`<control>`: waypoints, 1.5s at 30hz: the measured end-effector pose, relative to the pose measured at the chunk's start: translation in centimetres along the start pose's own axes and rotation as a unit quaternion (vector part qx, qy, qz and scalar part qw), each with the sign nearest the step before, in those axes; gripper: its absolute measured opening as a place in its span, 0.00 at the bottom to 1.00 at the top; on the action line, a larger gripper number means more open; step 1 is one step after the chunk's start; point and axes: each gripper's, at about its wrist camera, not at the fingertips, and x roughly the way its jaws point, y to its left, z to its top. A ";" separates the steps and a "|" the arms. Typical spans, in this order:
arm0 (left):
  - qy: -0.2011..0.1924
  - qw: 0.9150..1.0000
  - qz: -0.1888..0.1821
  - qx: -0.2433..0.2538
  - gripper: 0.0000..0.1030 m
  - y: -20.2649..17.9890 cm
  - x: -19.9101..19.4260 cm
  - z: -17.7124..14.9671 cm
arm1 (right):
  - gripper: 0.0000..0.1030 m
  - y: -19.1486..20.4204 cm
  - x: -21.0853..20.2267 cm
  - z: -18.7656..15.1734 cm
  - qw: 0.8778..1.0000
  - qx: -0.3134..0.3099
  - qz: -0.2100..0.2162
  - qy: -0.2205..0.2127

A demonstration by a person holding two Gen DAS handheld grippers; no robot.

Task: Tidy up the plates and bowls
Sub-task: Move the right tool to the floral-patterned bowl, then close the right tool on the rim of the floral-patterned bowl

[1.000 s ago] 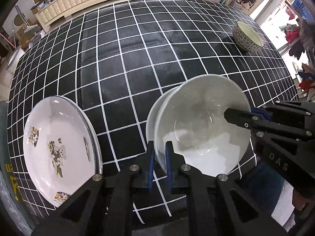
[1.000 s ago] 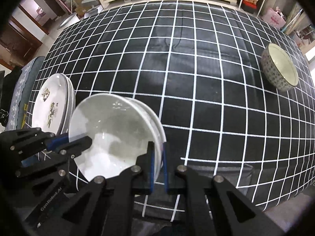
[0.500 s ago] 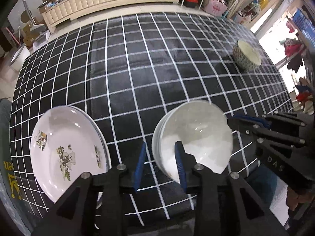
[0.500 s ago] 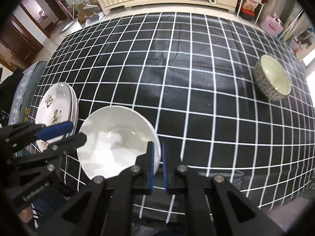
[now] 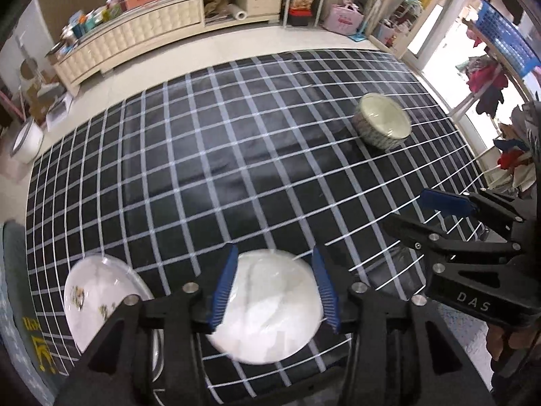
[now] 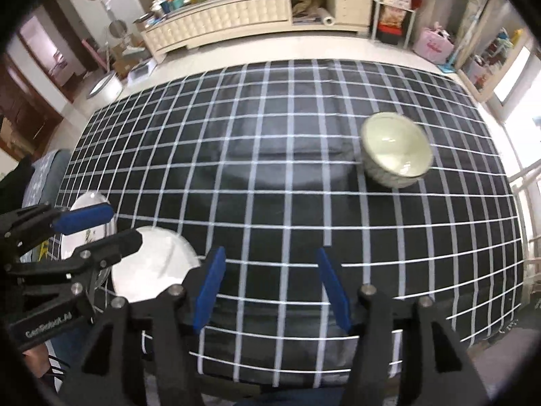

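Note:
A stack of plain white bowls [image 5: 270, 308] sits near the front edge of the checked table, also in the right wrist view [image 6: 154, 265]. My left gripper [image 5: 274, 287] is open above it, touching nothing. Left of it lies a stack of white plates with a printed picture [image 5: 98, 294], partly hidden in the right wrist view [image 6: 88, 203]. A patterned bowl [image 5: 382, 125] stands at the far right, also in the right wrist view [image 6: 395, 150]. My right gripper [image 6: 270, 287] is open and empty over the table, right of the white bowls.
The table has a black cloth with a white grid [image 5: 236, 169]. Its front edge is just below both grippers. A long cream cabinet [image 6: 236, 17] with clutter stands beyond the far edge. Shelves and bags stand at the far right.
Both grippers let go of the white bowls, opened wide and pulled up and back. The bowls now rest on the table.

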 end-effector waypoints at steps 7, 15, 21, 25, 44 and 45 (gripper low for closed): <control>-0.014 0.999 -0.007 0.036 0.50 -5.3 0.6 4.4 | 0.68 -5.5 -1.9 2.4 0.999 0.033 -0.019 -0.026; -0.001 0.999 -0.010 0.049 0.53 -8.4 5.3 9.4 | 0.70 -10.5 -0.5 4.5 0.997 0.064 -0.040 -0.017; -0.001 0.999 -0.006 0.040 0.53 -9.5 8.2 12.6 | 0.78 -14.5 1.2 6.4 0.995 0.083 -0.059 -0.017; 0.005 0.999 0.005 0.043 0.53 -10.0 11.1 14.3 | 0.78 -16.3 3.3 6.8 0.994 0.093 -0.064 -0.008; 0.053 0.995 0.024 0.076 0.32 -12.2 19.4 17.0 | 0.56 -19.1 9.8 8.2 0.991 0.114 -0.050 0.043; 0.052 0.995 0.023 0.081 0.27 -12.4 19.3 17.0 | 0.48 -19.2 9.9 8.2 0.991 0.115 -0.047 0.045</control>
